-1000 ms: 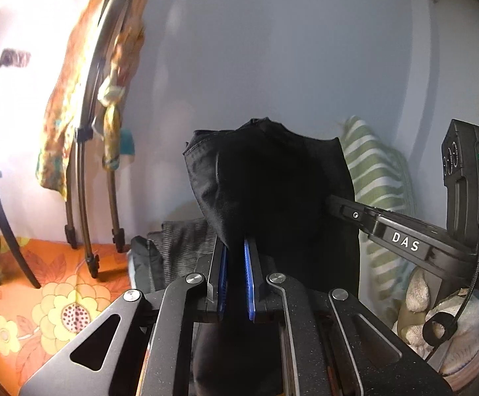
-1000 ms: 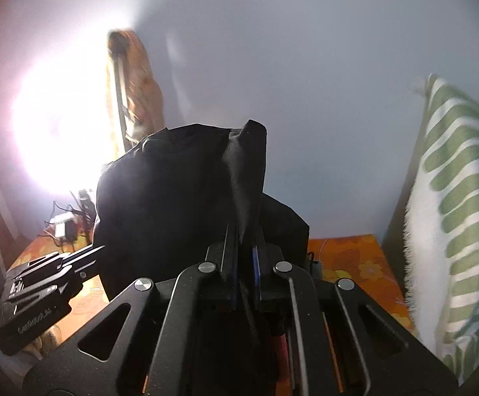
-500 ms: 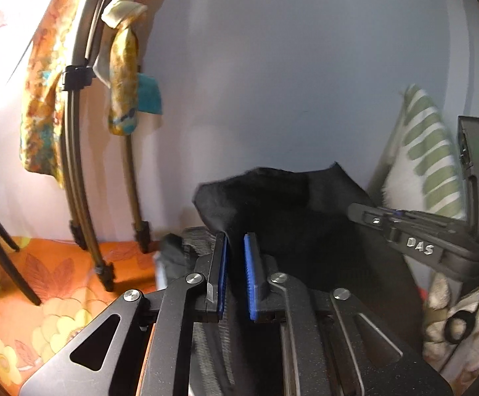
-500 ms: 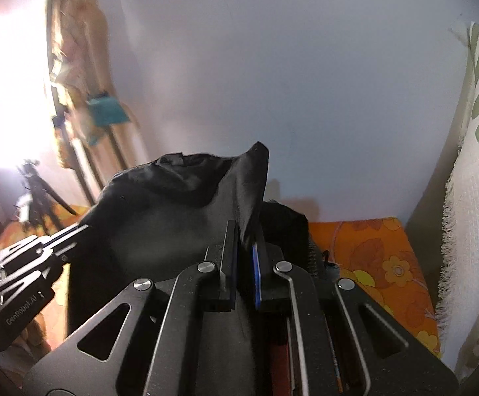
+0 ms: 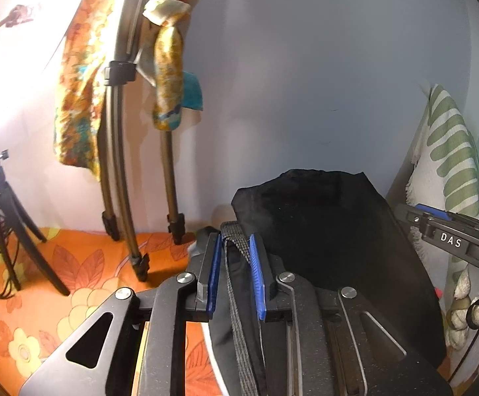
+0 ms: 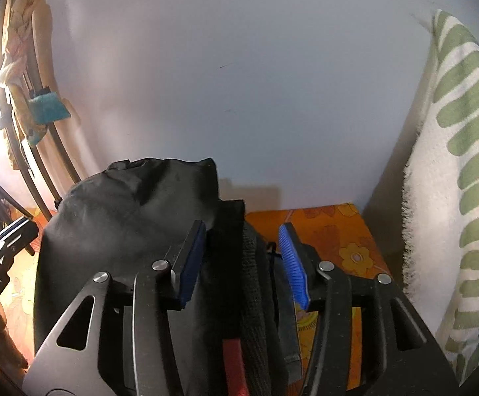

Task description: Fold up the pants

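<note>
Around us we see a pale wall and, below it, an orange flowered cloth covering the surface, with a green-striped pillow propped at the right and a tripod draped in patterned fabric at the left. The black pants lie in a folded heap on the orange cloth, close to the wall, between our two tools. Our left gripper has its blue fingers a little apart and opening; a woven black strap runs loosely between them, and the pads do not seem to press it. Our right gripper is opening wider, its fingers released, with the edge of the pants and some dark knitted cloth (we cannot tell what it belongs to) lying in the gap, gripped by neither pad.
</note>
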Action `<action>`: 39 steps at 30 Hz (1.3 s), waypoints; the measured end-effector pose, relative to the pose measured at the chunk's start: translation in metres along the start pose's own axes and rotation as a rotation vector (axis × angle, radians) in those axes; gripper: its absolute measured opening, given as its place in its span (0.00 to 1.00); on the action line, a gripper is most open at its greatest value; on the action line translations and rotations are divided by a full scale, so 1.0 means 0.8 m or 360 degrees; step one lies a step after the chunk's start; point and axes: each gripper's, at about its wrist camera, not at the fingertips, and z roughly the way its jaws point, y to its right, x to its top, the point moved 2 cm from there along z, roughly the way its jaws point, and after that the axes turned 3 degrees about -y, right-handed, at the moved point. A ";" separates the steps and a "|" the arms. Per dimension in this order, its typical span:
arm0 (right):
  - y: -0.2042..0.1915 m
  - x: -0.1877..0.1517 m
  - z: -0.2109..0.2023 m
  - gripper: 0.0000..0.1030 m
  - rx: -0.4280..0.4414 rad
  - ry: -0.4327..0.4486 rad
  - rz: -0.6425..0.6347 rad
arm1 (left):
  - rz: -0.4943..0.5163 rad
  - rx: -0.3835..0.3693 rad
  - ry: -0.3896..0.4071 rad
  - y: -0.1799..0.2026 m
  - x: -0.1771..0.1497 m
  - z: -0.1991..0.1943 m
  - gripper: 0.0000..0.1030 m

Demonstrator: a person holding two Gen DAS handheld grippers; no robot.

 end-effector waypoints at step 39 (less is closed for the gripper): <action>-0.065 -0.229 -0.355 0.88 0.0004 0.0169 0.0087 | 0.0170 -0.0308 -0.0013 0.024 -0.172 -0.313 0.69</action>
